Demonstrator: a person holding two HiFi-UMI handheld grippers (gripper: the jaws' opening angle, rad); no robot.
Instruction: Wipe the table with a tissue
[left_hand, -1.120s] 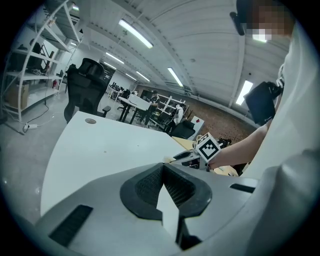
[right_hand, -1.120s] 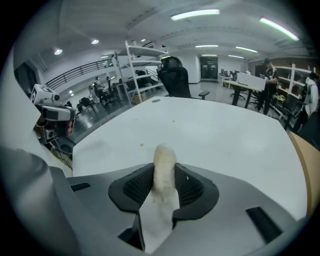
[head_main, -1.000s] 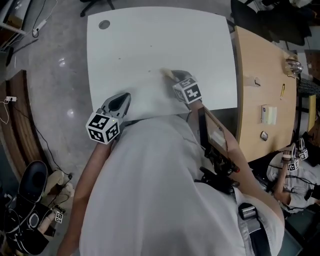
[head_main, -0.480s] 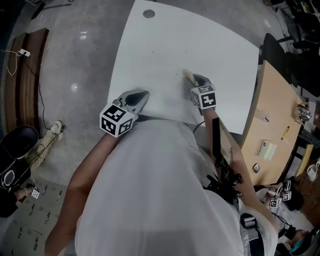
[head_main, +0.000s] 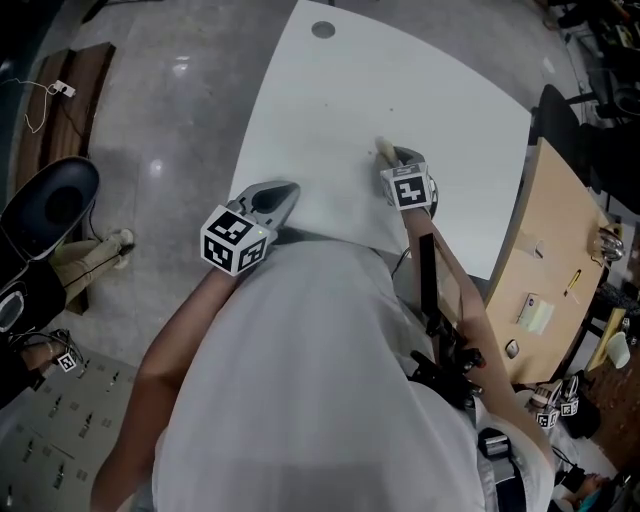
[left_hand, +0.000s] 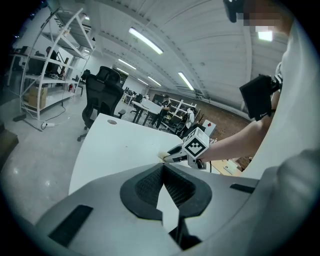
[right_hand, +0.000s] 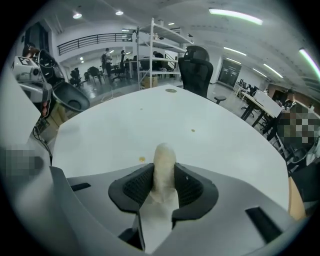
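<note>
My right gripper (head_main: 392, 156) (right_hand: 164, 172) is shut on a rolled cream tissue (right_hand: 164, 159) (head_main: 382, 150). The tissue's tip sticks out past the jaws and rests on the white table (head_main: 400, 70) (right_hand: 150, 120), near its front edge. A small yellowish spot (right_hand: 142, 159) lies just left of the tissue, and another speck (right_hand: 193, 131) sits farther out. My left gripper (head_main: 279, 191) (left_hand: 163, 168) hovers at the table's near edge to the left, its pads meeting at the tips with nothing between them. In the left gripper view, the right gripper (left_hand: 172, 156) and the tissue (left_hand: 163, 155) show ahead.
A wooden desk (head_main: 560, 250) with small items stands close to the right of the table. A black office chair (right_hand: 196, 70) and metal shelving (right_hand: 160, 50) stand beyond the far side. A round cable hole (head_main: 322, 29) marks the far corner. A dark chair seat (head_main: 50, 205) sits on the floor at left.
The head view has swung round. My right gripper has slid the tissue a little farther onto the table toward the specks. The left gripper has shifted slightly along the near edge.
</note>
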